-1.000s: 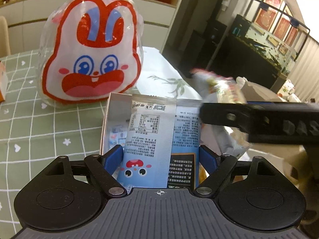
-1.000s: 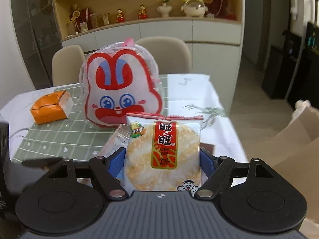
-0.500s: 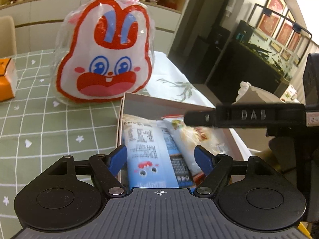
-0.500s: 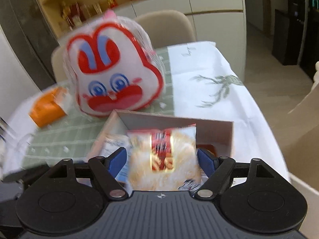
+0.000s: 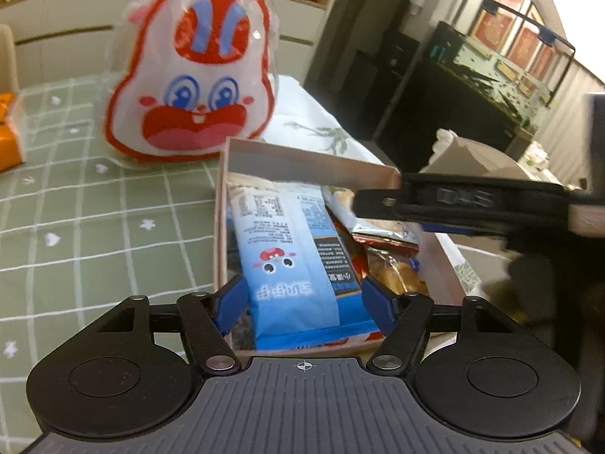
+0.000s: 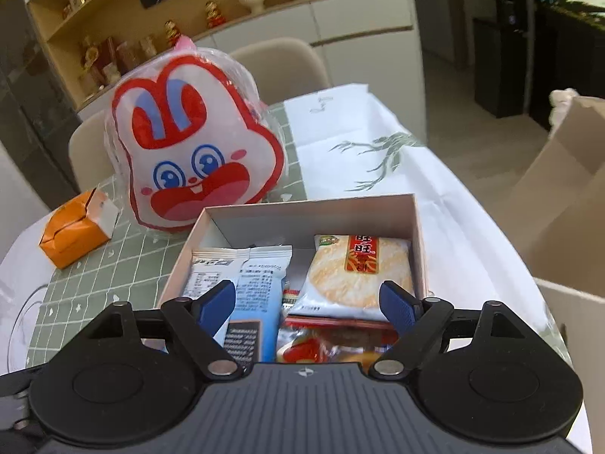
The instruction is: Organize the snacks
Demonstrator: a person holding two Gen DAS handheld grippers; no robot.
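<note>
The left gripper (image 5: pixel 302 299) hovers over the near end of the box (image 5: pixel 302 159); its jaws are closing, with the blue snack packet (image 5: pixel 291 249) between the blue pads but not visibly pressed. That packet lies flat along the left side of the box, long axis running from near wall to far wall, printed back face up, its cartoon face upside down in the left wrist view.

The right gripper (image 6: pixel 308 302) stands wide over the same box and holds nothing. Beyond its fingertips the rice cracker packet (image 6: pixel 359 272) lies flat in the far right part of the box, red label upward, top edge toward the far wall. A red snack packet (image 6: pixel 321 344) lies just nearer, partly under it.

The box rests on the worktop (image 6: pixel 378 132). Behind it stands the rabbit-shaped bag (image 6: pixel 193 155), upright, face toward the cameras. An orange carton (image 6: pixel 75 232) lies to the left, well apart from the box.
</note>
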